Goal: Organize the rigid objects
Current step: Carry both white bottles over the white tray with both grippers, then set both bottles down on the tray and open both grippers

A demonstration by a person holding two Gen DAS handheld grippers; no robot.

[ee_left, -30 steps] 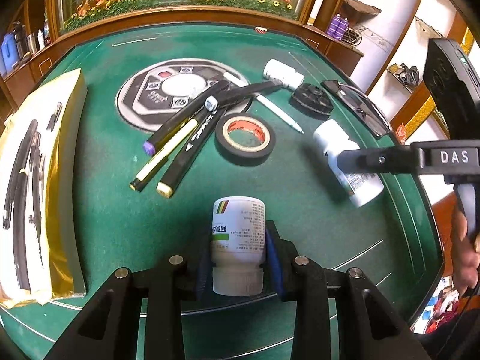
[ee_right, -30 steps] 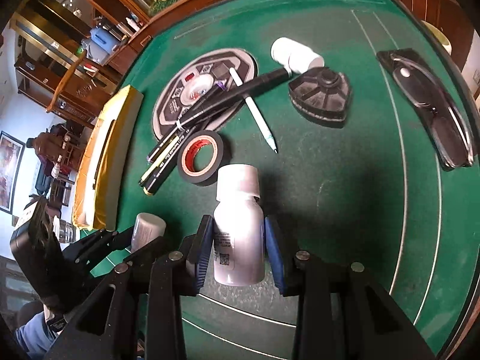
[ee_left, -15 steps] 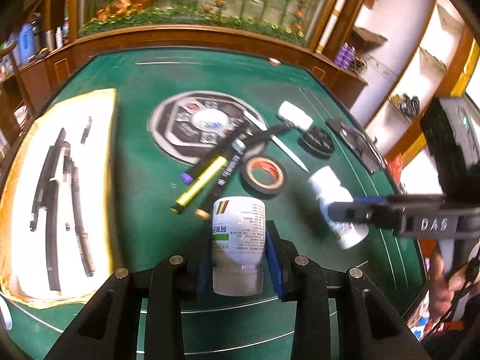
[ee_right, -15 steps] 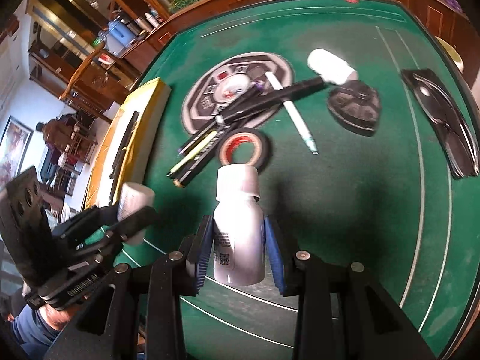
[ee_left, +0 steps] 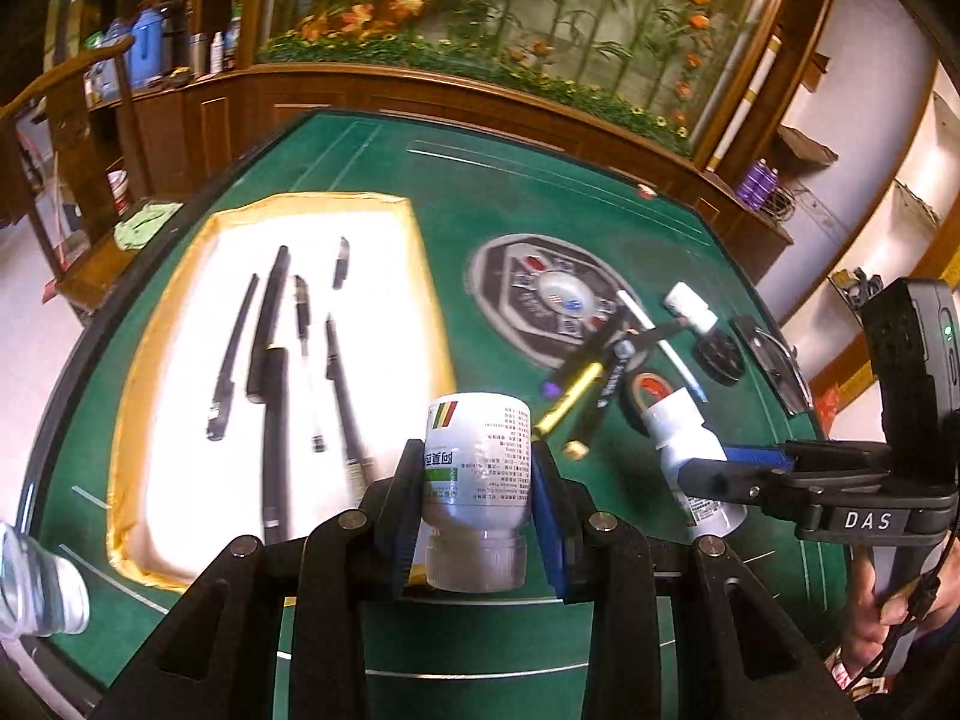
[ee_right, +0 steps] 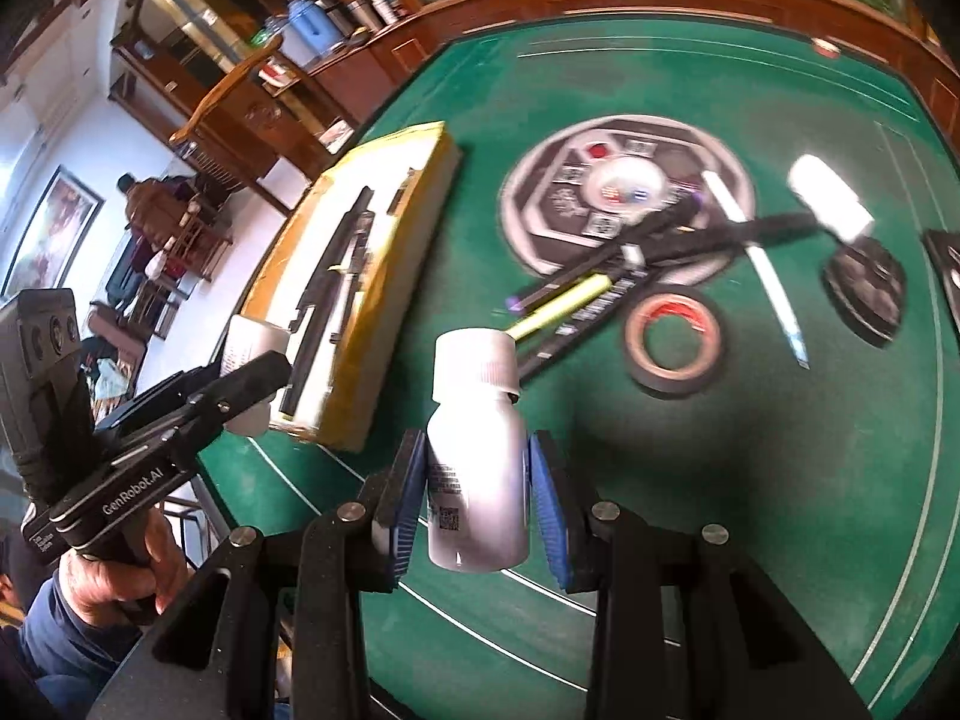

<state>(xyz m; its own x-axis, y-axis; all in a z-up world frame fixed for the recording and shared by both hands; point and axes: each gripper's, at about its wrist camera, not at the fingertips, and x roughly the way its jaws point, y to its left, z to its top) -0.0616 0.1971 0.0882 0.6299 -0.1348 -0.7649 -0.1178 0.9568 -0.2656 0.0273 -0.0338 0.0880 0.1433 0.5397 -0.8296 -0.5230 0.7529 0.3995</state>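
Bottles stayed aloft over the table's near edge: your left gripper (ee_left: 477,510) pinched the labelled bottle (ee_left: 477,468), your right gripper (ee_right: 477,504) the plain bottle (ee_right: 477,480). Both looked light, stiff, slippery; mid-body grips suited them.

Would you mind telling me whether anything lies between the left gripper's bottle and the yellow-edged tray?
Nothing visible: the bottle, held in the left gripper, hangs beside the tray, whose near part holds pens.
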